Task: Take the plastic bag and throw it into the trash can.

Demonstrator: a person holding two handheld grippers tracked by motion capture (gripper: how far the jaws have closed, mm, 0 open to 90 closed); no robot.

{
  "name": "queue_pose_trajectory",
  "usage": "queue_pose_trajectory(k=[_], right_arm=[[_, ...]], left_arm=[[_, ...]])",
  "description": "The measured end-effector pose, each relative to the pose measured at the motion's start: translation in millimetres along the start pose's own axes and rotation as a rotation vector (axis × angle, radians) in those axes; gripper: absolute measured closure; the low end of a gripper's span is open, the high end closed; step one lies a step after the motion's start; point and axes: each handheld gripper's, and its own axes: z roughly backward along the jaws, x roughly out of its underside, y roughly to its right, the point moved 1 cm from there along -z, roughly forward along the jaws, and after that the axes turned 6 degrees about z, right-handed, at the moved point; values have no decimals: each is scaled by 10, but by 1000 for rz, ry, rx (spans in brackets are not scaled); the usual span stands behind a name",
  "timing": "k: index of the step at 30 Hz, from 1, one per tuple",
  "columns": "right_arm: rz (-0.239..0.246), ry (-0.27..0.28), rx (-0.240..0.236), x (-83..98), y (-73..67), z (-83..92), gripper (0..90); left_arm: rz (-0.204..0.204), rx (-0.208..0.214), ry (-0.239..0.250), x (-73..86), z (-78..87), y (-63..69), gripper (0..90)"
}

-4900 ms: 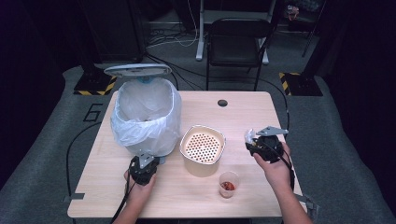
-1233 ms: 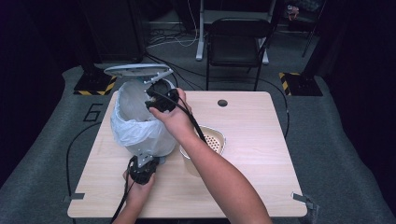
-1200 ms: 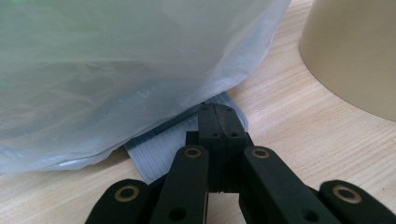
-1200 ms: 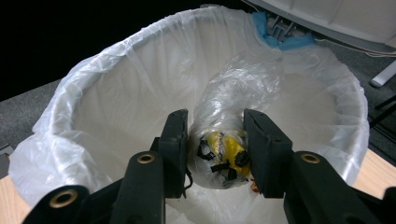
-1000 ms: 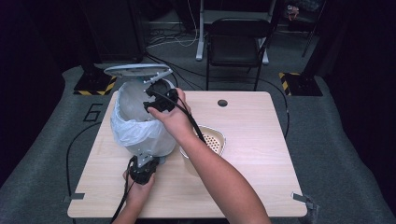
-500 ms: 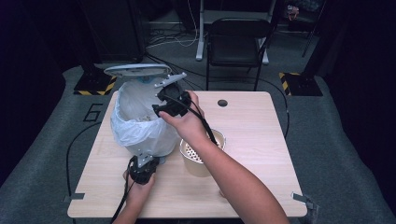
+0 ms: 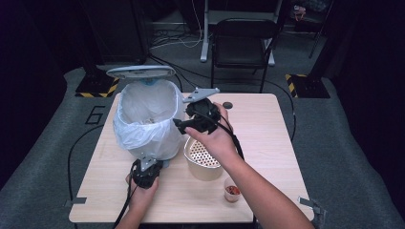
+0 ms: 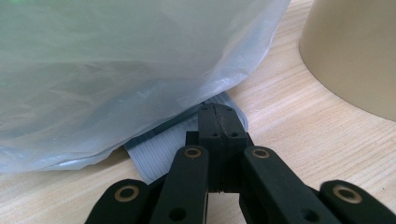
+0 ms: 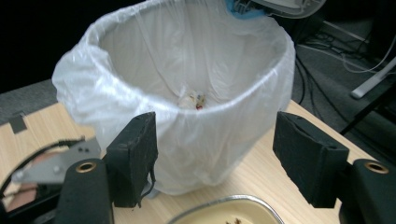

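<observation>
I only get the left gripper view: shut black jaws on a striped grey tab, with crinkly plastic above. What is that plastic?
Observer: It lines a bin on the table. The high view shows its lid standing open.
Operator: Is anything in it?
Observer: Yes. The right gripper view looks in, and a few small scraps lie at the bottom.
Operator: And the other gripper?
Observer: The right gripper is held up beside the bin's rim. Its jaws have just been opening, with nothing between them.
</observation>
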Motion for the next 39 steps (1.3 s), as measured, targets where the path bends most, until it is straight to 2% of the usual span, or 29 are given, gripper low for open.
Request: queue_pose_trajectory(k=[3,6,7,8,11,12,13,16,17,20,22,26,27,28,33,39], right_arm=[[4,6,1,123,-8,84,283],[-35,26,-14,264,-3,163,274],[-33,35,-9,318,4,179,270],[-31,37,-6,359,5,191,269],[-21,16,15,527,5,214,261],[-23,13,17,574,8,222,260],[-34,14,20,617,6,231,258],[-33,8,35,757,9,257,254],[-43,-7,32,806,-2,265,253],[-31,-26,14,947,-11,271,249],[-46,-30,-1,1073,-31,296,237],[-61,-47,6,1271,-66,328,205],[-61,-47,6,1271,-66,328,205],[-76,-48,0,1355,-80,344,196],[-119,-45,10,1580,-83,366,177],[-143,-60,26,1814,-93,398,153]], left_arm=[[-4,1,-7,-2,5,1,900],[-8,-2,-1,0,1,5,900],[-10,-4,0,0,2,5,900],[16,6,2,6,-4,21,900],[30,13,2,9,-6,28,900],[-20,-1,-11,-2,8,-4,900],[-8,0,-2,0,3,3,900],[-7,1,-7,-2,6,1,900],[-8,-1,-2,0,3,2,900],[-6,1,-7,-1,6,1,900],[-4,2,-3,0,4,0,900],[-5,1,-6,-2,6,-1,900],[-5,1,-6,-2,6,-1,900],[-4,2,-4,-1,4,0,900],[-6,3,-11,-3,9,-2,900],[-5,1,-3,-1,4,-1,900]])
